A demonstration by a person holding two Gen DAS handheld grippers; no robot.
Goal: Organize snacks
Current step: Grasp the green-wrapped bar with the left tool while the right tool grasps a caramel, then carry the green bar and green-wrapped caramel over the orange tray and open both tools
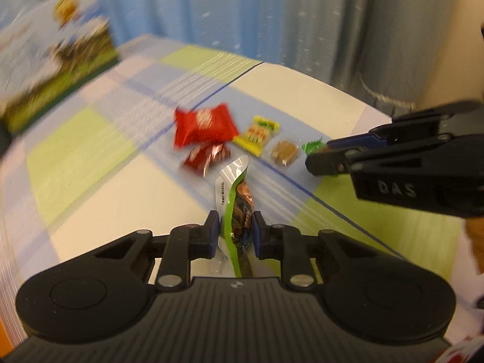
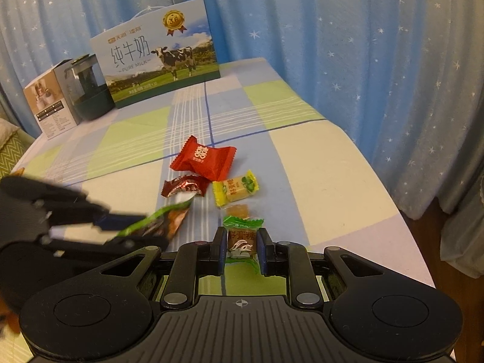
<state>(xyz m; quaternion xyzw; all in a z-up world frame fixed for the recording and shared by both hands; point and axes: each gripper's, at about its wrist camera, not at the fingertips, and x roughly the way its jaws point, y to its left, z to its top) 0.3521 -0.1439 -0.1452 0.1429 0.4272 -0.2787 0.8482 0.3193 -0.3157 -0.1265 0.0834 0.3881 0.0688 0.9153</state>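
Observation:
My left gripper is shut on a green and silver snack pouch and holds it above the checked tablecloth; the pouch also shows in the right wrist view. My right gripper is shut on a green-wrapped brown candy. On the cloth lie a red packet, a dark red foil candy, a yellow candy and a small clear-wrapped brown candy. The same sweets show in the left wrist view, red packet leftmost.
A milk carton box stands at the table's far end, with a smaller box and a dark appliance to its left. Blue star curtains hang behind and to the right. The table edge curves on the right.

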